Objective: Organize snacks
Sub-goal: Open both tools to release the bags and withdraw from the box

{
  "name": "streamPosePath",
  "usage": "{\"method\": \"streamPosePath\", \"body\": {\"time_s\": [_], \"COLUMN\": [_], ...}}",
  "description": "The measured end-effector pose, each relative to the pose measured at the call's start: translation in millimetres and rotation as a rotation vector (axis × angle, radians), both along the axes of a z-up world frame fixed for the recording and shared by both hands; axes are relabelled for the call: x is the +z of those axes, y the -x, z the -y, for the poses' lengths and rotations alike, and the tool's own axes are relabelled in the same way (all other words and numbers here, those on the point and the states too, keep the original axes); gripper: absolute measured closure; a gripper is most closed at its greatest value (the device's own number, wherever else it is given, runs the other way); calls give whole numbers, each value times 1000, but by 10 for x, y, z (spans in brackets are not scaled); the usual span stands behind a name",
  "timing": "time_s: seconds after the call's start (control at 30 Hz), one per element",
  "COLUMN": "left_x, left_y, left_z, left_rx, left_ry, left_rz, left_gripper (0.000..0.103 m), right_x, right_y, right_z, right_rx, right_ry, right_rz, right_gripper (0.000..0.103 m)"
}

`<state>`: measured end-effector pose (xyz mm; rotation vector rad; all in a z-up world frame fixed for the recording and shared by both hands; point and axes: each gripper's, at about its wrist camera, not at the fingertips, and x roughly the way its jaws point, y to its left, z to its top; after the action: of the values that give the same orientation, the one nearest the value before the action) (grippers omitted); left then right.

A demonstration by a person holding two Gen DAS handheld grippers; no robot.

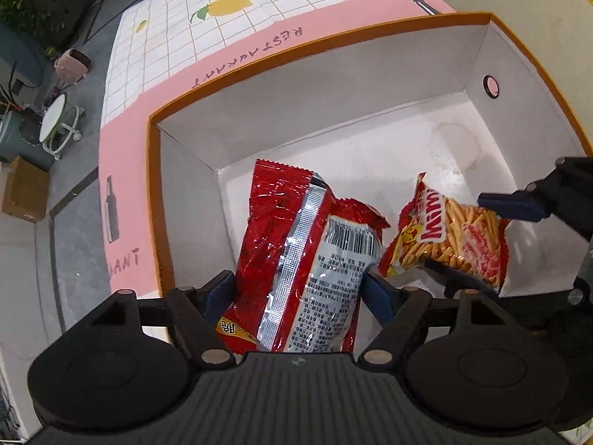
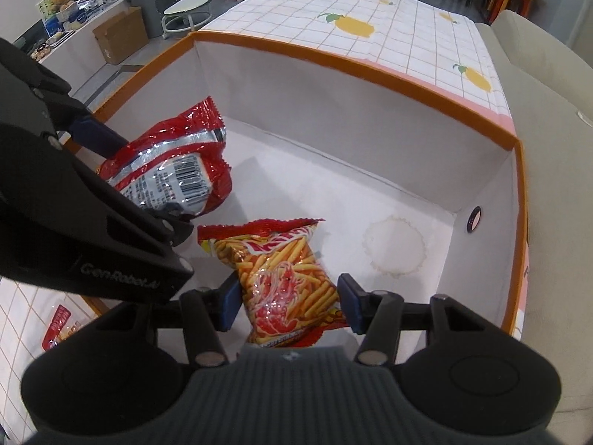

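Note:
An orange-rimmed white box [image 1: 333, 33] stands on the table; it also shows in the right wrist view [image 2: 370, 66]. My left gripper [image 1: 296, 293] holds a red snack bag [image 1: 292, 244] with a barcode, its far end inside the box at the left; the bag also shows in the right wrist view [image 2: 174, 163]. My right gripper [image 2: 289, 307] has its jaws wide on either side of a Mimi stick-snack bag [image 2: 285, 278], which lies inside the box; that bag also shows in the left wrist view [image 1: 452, 237]. The pads look slightly apart from the Mimi bag.
A lemon-print and pink tablecloth [image 1: 229, 37] covers the table beyond the box. Another snack packet [image 2: 57, 324] lies on the cloth outside the box at the left. A beige sofa [image 2: 548, 85] borders the right. A stool [image 1: 59, 122] and cardboard box [image 1: 26, 193] stand on the floor.

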<state>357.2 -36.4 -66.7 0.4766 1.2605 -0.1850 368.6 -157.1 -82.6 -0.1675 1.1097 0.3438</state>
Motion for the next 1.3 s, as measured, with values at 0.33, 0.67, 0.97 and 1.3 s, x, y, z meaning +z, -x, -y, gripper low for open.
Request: {"method": "streamPosePath", "body": {"time_s": [0.33, 0.67, 0.97, 1.3], "left_x": [224, 730, 1230, 1322], "left_y": [80, 439, 1176, 1966], "left_z": [-79, -121, -222, -336], "left_rx": [37, 19, 67, 183], "left_ry": [53, 98, 194, 276], "left_rz": [37, 223, 463, 613], "left_gripper": [10, 10, 10, 10], "right_x": [199, 603, 1048, 1273], "right_y": [64, 306, 766, 1588], "right_z": [-16, 11, 183, 384], "right_rx": [-18, -33, -115, -197], "right_ry": [45, 88, 28, -52], "right_rz": [36, 153, 307, 439], "right_gripper": [33, 24, 24, 23]}}
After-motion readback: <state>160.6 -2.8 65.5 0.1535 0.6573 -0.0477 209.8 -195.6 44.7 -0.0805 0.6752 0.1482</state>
